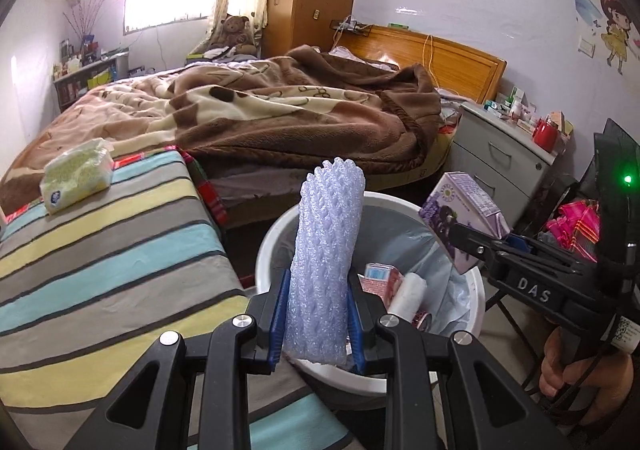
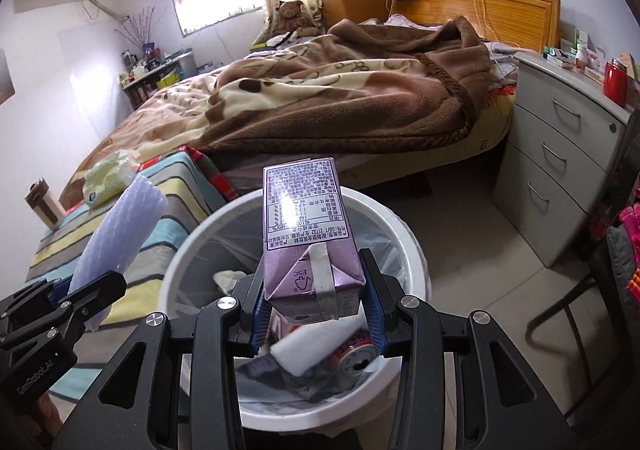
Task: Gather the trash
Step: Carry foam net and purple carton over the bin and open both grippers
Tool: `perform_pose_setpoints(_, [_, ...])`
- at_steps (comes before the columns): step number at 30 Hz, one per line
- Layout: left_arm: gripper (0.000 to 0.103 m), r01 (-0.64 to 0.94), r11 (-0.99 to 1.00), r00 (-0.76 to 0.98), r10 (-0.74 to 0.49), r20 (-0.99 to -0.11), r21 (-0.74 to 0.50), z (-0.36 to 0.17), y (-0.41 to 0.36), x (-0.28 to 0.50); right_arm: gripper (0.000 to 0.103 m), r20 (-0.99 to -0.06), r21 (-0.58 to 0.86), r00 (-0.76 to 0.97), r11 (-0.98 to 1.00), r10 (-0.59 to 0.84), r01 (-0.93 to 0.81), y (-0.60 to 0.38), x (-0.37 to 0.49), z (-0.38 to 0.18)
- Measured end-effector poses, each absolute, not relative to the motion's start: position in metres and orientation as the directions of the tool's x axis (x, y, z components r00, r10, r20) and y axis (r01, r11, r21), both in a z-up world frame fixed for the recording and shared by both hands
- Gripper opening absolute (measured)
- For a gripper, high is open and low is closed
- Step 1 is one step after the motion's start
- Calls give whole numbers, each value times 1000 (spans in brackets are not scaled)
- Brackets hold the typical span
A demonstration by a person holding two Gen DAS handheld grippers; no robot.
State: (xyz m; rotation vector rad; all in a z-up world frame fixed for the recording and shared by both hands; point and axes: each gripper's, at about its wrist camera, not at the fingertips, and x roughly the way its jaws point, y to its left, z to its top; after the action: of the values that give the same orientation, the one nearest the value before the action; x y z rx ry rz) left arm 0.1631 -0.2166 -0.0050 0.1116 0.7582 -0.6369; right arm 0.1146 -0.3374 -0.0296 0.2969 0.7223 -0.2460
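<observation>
Below both loads gapes the round white plastic trash bin (image 2: 416, 250), lined and part-filled. Left gripper (image 1: 316, 314) pinches an upright pale-lilac foam-net sleeve (image 1: 324, 262) at the bin's near-left rim; right gripper (image 2: 316, 310) clamps a purple drink carton (image 2: 304, 226), long axis upright, above the opening. Striped bench cushion (image 1: 100, 242) flanks left; nothing obstructs.

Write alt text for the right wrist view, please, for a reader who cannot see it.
The right gripper holds a purple drink carton above a white trash bin with a can and other trash inside. At left, the left gripper holds a foam sleeve; an unmade bed lies behind.
</observation>
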Motion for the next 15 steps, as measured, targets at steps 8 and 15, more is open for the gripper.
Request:
perform_pose_setpoints(8, [27,574,810,543,-485,-685,-119,-14,-235,162,41,-700,180,707,934,-98,308,-346,115,-38])
perform_pose_setpoints(15, [46,565,813,527,-487,-697,-140,-18,-236,164,44,-712,170,695,938,-95,302,-345,115,-42])
